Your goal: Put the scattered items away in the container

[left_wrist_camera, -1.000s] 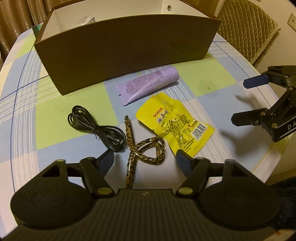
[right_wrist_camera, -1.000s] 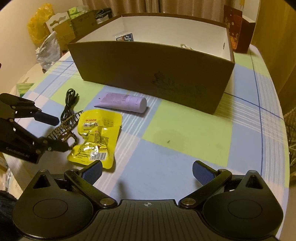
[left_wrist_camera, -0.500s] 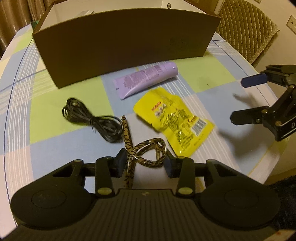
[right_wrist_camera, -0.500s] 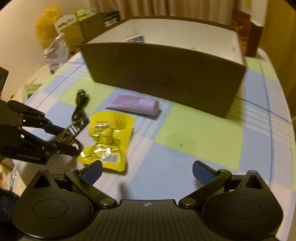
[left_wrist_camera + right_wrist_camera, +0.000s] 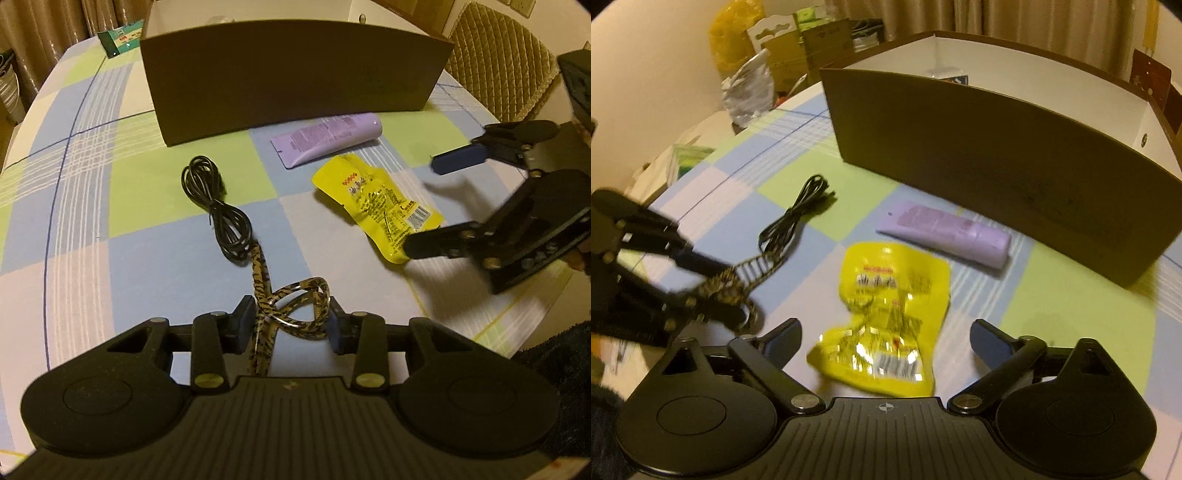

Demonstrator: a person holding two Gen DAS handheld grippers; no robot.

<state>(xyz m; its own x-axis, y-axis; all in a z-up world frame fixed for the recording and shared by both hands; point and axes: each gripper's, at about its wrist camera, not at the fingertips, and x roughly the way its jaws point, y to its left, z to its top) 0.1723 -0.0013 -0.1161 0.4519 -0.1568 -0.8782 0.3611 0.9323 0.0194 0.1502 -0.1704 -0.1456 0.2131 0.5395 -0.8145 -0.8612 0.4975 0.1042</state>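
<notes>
Scattered items are still lying on the checked tablecloth (image 5: 92,258) before the brown container (image 5: 295,74) — a purple tube (image 5: 327,138), a black cable (image 5: 221,221) and more. The left gripper (image 5: 291,325), jaws just narrowing, is closing around a leopard-print strap (image 5: 291,306); whether the pads are pressing it cannot be told. The right gripper (image 5: 886,339), jaws wide and just narrowing slightly, is hovering over a yellow snack packet (image 5: 890,306) — most of the tidying looks undone, though something is already showing inside the container.
</notes>
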